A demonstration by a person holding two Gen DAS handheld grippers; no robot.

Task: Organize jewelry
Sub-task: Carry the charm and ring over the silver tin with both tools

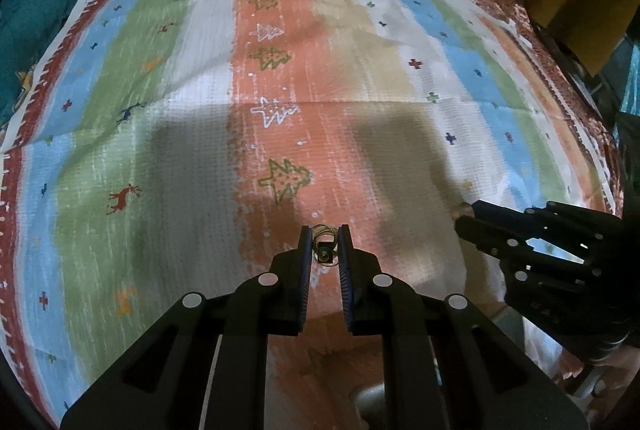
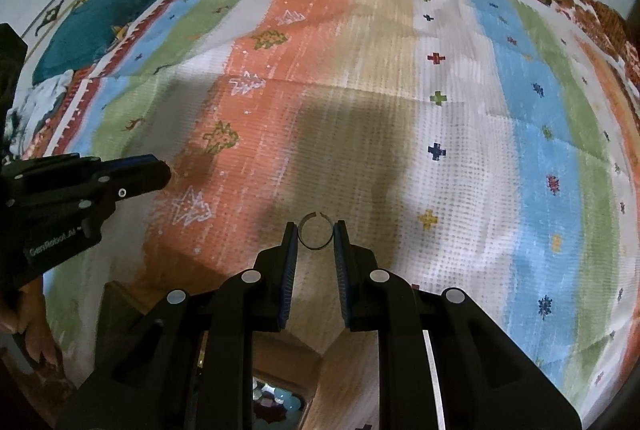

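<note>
Left gripper [image 1: 324, 244] pinches a coiled gold chain with pendant [image 1: 325, 246] between nearly closed fingertips above the striped cloth [image 1: 160, 110], while right gripper [image 2: 316, 235] clamps an open silver ring [image 2: 315, 231] at its tips.

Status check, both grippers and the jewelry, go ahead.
Left gripper shut on gold ring. Right gripper shut on open silver ring. Both above striped cloth; nothing blocking.
</note>
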